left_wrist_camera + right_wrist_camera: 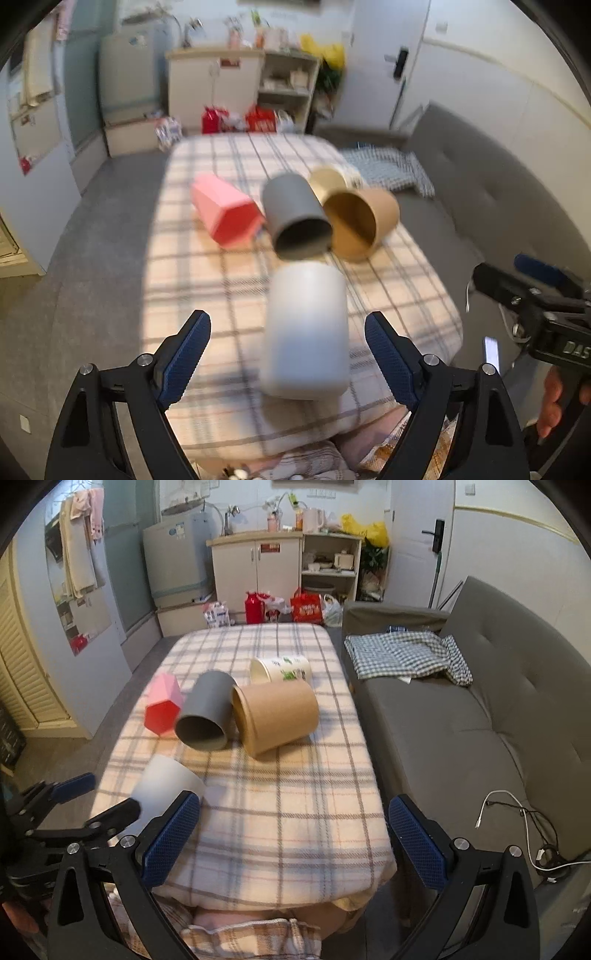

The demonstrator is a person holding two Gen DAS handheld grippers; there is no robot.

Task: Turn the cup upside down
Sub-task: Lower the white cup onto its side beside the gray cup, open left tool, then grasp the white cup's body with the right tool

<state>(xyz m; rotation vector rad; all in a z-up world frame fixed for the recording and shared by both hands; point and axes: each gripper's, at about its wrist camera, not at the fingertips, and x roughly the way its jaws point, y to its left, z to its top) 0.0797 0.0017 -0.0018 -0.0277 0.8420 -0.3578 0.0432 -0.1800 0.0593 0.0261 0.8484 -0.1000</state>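
A white cup [306, 332] lies on its side on the plaid-covered table [229, 280], between the fingers of my open left gripper [288, 343], which does not touch it. It also shows in the right wrist view [162, 786], with the left gripper [99, 801] around it. Behind it lie a grey cup [295, 218], a brown paper cup [358, 221], a pink hexagonal cup [225, 210] and a white printed cup [280, 668], all on their sides. My right gripper [295, 830] is open and empty above the table's near edge; it also shows in the left wrist view [528, 284].
A grey sofa [480, 716] with a checked cloth [406, 653] stands right of the table, with a white cable [517, 812] on its seat. Cabinets, shelves and red bags [306, 607] stand beyond the far end. Grey floor lies to the left.
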